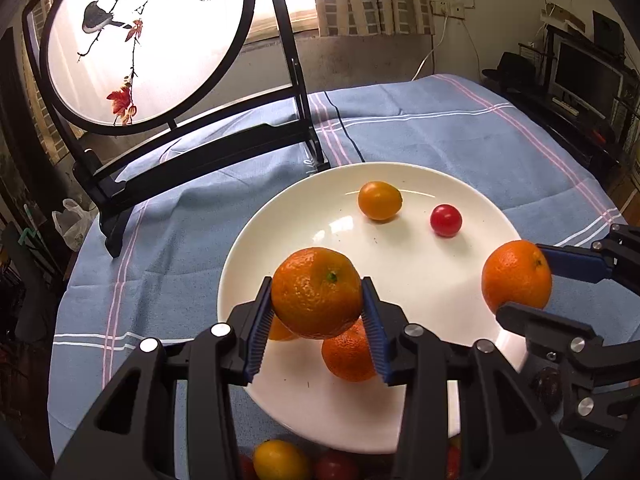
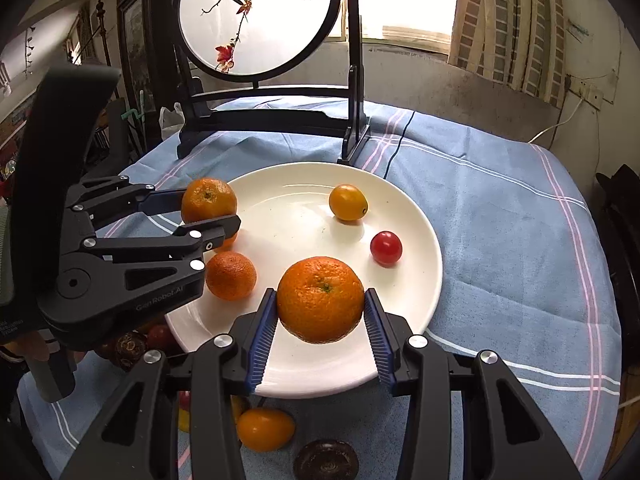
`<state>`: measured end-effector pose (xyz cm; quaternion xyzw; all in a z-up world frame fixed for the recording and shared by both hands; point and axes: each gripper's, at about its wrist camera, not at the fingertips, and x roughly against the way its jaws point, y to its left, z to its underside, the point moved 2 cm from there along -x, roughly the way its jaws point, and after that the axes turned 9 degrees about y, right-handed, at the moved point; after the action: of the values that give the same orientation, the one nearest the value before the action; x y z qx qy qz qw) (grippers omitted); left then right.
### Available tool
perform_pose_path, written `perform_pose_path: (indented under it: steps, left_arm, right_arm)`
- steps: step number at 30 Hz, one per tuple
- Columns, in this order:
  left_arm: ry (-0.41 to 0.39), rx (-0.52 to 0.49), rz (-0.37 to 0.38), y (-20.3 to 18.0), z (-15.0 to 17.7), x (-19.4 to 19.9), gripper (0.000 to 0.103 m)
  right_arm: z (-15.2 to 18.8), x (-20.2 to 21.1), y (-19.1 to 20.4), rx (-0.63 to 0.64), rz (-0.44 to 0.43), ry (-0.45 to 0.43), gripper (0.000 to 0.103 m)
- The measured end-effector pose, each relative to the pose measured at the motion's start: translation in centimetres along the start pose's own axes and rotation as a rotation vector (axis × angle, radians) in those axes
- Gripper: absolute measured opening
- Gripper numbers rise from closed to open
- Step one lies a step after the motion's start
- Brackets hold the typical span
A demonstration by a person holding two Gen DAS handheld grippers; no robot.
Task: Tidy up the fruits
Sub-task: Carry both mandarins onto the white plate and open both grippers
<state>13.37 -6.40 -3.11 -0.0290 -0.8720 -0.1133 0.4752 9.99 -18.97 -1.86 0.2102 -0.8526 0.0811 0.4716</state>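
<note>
A white plate (image 1: 304, 240) (image 2: 304, 184) lies on the blue cloth. My left gripper (image 1: 318, 300) is shut on a mandarin (image 1: 316, 292) above the plate's near left part; it shows in the right wrist view (image 2: 208, 200). My right gripper (image 2: 320, 308) is shut on another mandarin (image 2: 320, 298) over the plate's near right edge, seen from the left (image 1: 516, 276). On the plate lie a mandarin (image 1: 348, 356) (image 2: 231, 275), a second one partly hidden (image 1: 278, 330), a yellow tomato (image 1: 379, 200) (image 2: 348, 202) and a red cherry tomato (image 1: 445, 220) (image 2: 385, 247).
A round bird-painting screen on a black stand (image 1: 148, 40) (image 2: 260, 16) stands behind the plate. Loose fruit lies before the plate: a yellow tomato (image 2: 264, 428) (image 1: 280, 460), red tomatoes (image 1: 334, 466) and dark round fruits (image 2: 326, 460). A cable (image 2: 394, 152) crosses the cloth.
</note>
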Motion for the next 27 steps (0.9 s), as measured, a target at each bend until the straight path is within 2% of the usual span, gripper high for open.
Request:
perform_pose_path:
  steps: [22, 24, 25, 27]
  left_arm:
    - [0.063, 0.019, -0.016, 0.4, -0.6, -2.9, 0.043]
    - [0.049, 0.019, -0.024, 0.4, -0.6, -2.7, 0.054]
    - [0.034, 0.024, -0.033, 0.5, -0.6, -2.4, 0.064]
    - [0.014, 0.028, -0.031, 0.5, -0.6, -1.8, 0.068]
  right_arm:
    - [-1.6, -2.7, -0.5, 0.000, 0.005, 0.036, 0.045]
    - [-1.7, -2.4, -0.7, -0.008, 0.006, 0.021, 0.048]
    - [-1.7, -2.0, -0.7, -0.011, 0.003, 0.005, 0.050]
    - [-1.8, -1.0, -0.9, -0.020, -0.016, -0.014, 0.050]
